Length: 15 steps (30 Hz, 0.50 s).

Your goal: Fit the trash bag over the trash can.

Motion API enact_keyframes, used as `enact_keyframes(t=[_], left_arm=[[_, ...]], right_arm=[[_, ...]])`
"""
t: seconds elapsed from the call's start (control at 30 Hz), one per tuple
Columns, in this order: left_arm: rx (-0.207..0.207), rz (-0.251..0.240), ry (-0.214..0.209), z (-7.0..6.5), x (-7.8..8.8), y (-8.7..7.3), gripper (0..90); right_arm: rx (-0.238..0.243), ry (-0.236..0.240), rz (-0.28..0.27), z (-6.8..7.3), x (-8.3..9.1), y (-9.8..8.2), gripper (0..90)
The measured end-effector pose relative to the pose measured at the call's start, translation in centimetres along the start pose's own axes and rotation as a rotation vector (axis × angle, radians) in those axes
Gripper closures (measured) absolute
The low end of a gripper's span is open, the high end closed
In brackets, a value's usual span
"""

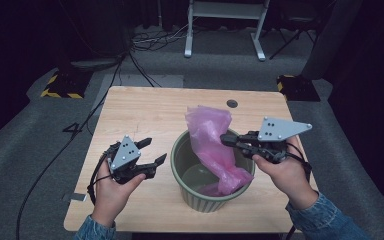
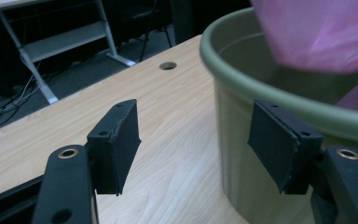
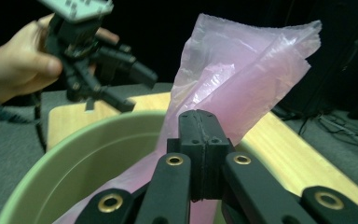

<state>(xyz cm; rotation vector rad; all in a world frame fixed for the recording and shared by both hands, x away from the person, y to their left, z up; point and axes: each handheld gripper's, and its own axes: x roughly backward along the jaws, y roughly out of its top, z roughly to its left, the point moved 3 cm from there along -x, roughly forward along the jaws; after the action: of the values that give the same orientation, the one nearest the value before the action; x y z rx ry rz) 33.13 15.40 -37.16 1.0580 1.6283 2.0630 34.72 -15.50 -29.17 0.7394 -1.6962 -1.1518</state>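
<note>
Pink bag (image 1: 211, 145) pinched in right gripper (image 1: 226, 138) — over bin (image 1: 180, 150).

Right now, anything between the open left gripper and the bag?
Yes: the green bin's wall stands between the left gripper and the pink bag, which the right gripper pinches over the bin.

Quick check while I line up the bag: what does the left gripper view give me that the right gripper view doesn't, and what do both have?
Left gripper view alone: the left gripper with fingers apart and nothing between them, and the round hole in the table.

Right gripper view alone: the right gripper shut on the pink bag, and the hand holding the other gripper beyond the bucket.

Both: the green bucket, the pink bag and the wooden table.
</note>
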Motion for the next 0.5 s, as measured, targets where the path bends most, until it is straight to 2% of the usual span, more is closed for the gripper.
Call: enact_keyframes(t=[0.27,0.5], left_arm=[[-0.026,-0.007,-0.02,-0.8,-0.2,1.2,34.5],[-0.042,-0.037,-0.044,-1.2,0.4,2.9,36.6]], right_arm=[[-0.008,0.029,0.015,1.1,0.0,-1.6,90.0],[-0.004,0.05,0.005,1.6,-0.2,-1.6,90.0]])
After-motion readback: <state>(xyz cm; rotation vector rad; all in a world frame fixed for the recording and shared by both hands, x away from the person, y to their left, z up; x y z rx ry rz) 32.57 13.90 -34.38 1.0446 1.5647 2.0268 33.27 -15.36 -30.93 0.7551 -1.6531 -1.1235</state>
